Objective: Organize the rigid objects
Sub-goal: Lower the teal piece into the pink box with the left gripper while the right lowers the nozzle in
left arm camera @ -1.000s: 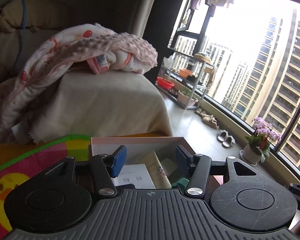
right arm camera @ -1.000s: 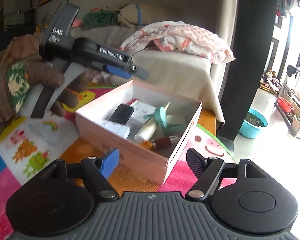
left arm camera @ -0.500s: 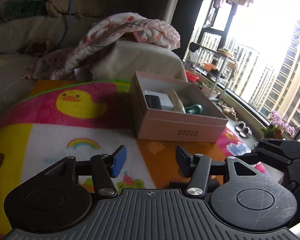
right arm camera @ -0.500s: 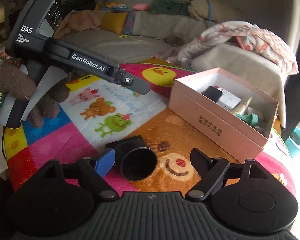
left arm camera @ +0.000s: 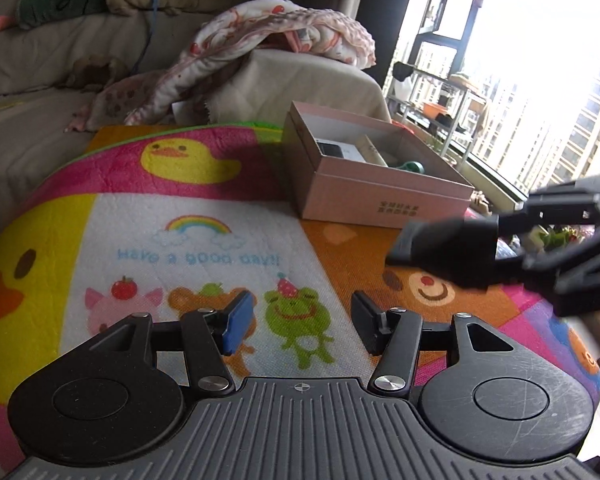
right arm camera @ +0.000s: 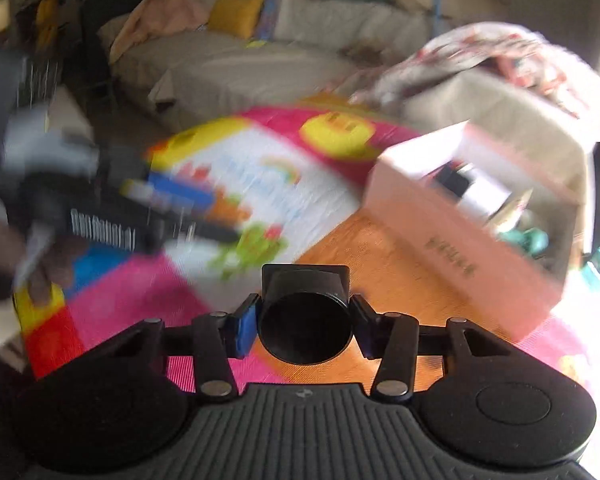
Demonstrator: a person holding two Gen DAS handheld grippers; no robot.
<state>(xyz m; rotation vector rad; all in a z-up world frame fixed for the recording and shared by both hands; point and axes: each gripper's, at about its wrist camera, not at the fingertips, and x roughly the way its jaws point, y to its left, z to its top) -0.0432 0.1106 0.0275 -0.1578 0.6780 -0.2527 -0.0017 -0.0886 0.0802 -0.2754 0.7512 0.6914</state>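
Clamping a black lens hood (right arm camera: pixel 306 320) by its round barrel, the right gripper (right arm camera: pixel 305 326) has just been closing its jaws, and the blue and black pads now press on either side of the hood, whose square end points away from the camera. In the left wrist view the same hood (left arm camera: pixel 444 250) shows as a dark, blurred shape held above the orange bear patch of the play mat (left arm camera: pixel 196 240), with the right gripper's black linkage behind it at the frame's right edge. The left gripper (left arm camera: pixel 302 326) hovers over the mat's frog picture with its jaws parted and nothing between them. A pink box (left arm camera: pixel 384 196) sits open on the mat beyond the hood, holding a white item, a tube-shaped item and something teal (the rest of its contents are too small to tell). In the right wrist view the box (right arm camera: pixel 460 248) lies up and to the right of the hood, apart from it, and the picture is smeared. A crumpled patterned blanket (left arm camera: pixel 276 40) lies on a beige couch (left arm camera: pixel 32 80) behind the mat.
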